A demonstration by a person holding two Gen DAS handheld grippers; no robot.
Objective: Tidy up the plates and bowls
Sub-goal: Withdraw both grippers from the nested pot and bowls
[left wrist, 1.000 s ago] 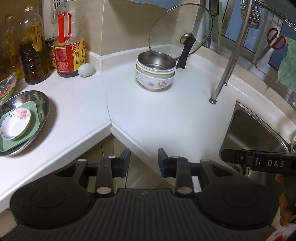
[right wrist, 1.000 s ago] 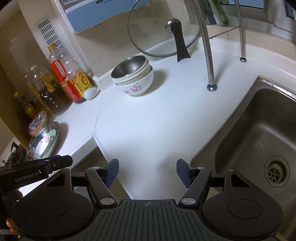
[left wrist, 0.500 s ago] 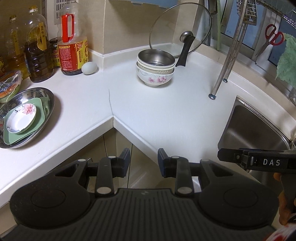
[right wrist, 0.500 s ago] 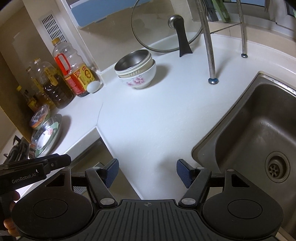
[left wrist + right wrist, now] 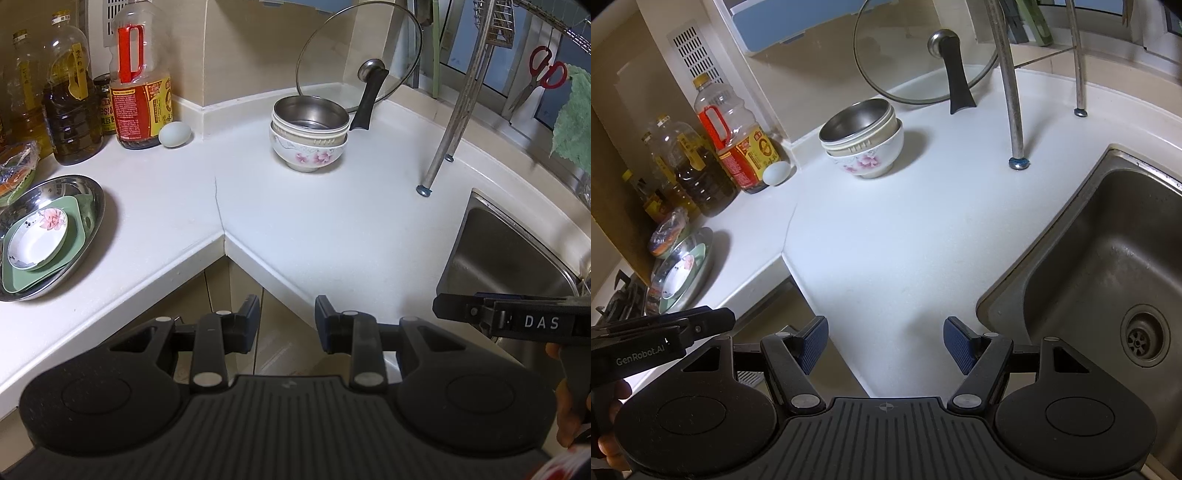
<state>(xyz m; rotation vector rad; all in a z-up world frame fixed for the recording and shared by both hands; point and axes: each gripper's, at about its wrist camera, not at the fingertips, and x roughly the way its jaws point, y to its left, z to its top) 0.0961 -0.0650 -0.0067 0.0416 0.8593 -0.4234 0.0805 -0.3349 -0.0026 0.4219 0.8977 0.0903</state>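
**Both grippers empty over the counter edge**

Your left gripper (image 5: pixel 286 319) has its jaws slightly apart, holding nothing; your right gripper (image 5: pixel 884 341) stands wider, also empty. The stack of bowls (image 5: pixel 309 137) sits left of the sink (image 5: pixel 1108 258), below the glass lid (image 5: pixel 360 51). The plates (image 5: pixel 44 236) lie far left of the sink.

Dim, warm indoor light falls from above onto the white L-shaped countertop (image 5: pixel 303 229), casting soft shadows beside the stacked floral ceramic and steel bowls (image 5: pixel 862 147), with faint glare on the round glass pot lid (image 5: pixel 354 55), sharp focus, and strong fisheye bending at the edges.
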